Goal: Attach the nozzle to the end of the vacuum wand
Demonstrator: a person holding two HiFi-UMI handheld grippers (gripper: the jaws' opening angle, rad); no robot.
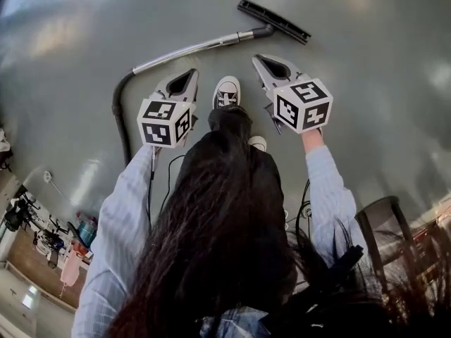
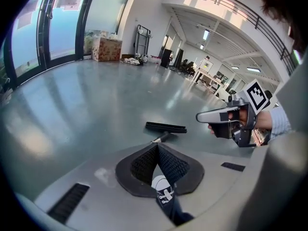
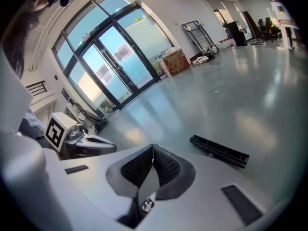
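The left gripper and right gripper are hovering, jaws closed on nothing; at twelve o'clock the stiff, probably light wand, nozzle at its tip, is inviting a mid-tube grip.

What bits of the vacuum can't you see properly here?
- Head view: the hose runs behind the left sleeve; where it leads is hidden.
- Head view: the nozzle meets the wand, but the joint is too small to judge.
- Right gripper view: the right gripper hides the wand with its own body.
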